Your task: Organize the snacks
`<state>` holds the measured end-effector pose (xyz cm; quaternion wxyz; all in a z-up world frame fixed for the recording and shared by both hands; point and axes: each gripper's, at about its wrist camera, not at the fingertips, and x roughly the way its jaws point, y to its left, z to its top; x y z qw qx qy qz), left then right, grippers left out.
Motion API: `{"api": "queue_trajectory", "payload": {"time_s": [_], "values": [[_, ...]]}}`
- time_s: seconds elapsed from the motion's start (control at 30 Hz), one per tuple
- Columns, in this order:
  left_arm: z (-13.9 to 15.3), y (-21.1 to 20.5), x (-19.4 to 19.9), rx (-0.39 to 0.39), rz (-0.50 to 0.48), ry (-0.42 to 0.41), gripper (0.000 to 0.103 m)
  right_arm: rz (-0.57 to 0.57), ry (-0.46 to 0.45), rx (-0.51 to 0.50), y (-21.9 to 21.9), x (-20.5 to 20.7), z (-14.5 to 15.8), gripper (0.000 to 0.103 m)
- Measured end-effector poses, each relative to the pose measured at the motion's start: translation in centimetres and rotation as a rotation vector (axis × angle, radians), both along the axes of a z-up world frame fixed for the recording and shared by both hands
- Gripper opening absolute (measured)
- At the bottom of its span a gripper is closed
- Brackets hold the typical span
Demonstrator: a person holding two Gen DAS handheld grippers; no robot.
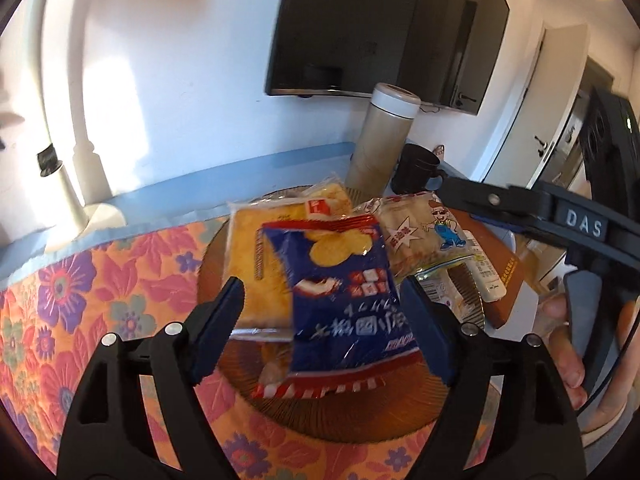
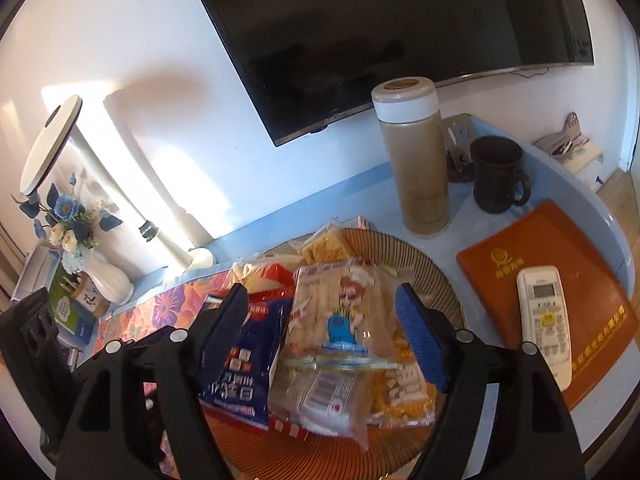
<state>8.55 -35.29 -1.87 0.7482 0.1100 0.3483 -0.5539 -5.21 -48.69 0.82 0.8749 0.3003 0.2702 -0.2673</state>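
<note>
Blue chip bag lay between left hand-held gripper fingers, spread wide, holding nothing; long axis toward frame top; right hand-held gripper likewise agape, empty.

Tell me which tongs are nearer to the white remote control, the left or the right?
The right. The right tongs hang open over the plate, with the remote control just to their right. The left tongs are open over the blue chips bag, farther from it.

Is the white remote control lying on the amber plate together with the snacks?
No, the remote control lies on the orange folder, to the right of the plate that holds the snacks.
</note>
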Motion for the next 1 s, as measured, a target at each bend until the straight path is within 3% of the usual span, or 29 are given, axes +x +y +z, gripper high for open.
{"api": "queue_trajectory", "payload": {"time_s": [0.37,0.57,0.7,0.83,1.0], "values": [[3.9,9.5,0.5,-0.097,0.087,-0.020,0.081,0.039,-0.040,-0.107,6.4,-1.6,3.9,0.075],[6.7,16.9,0.9,-0.155,0.170,-0.068,0.089,0.145,-0.043,-0.175,12.9,0.1,5.9,0.077],[7.7,22.1,1.6,-0.155,0.283,-0.116,0.092,0.217,-0.021,-0.259,17.8,2.1,6.7,0.080],[7.8,26.3,2.1,-0.146,0.400,-0.175,0.097,0.291,-0.019,-0.266,22.0,4.2,5.8,0.084],[4.5,29.0,3.2,-0.079,0.488,-0.204,0.100,0.292,0.002,-0.203,25.9,7.0,1.5,0.088]]}}
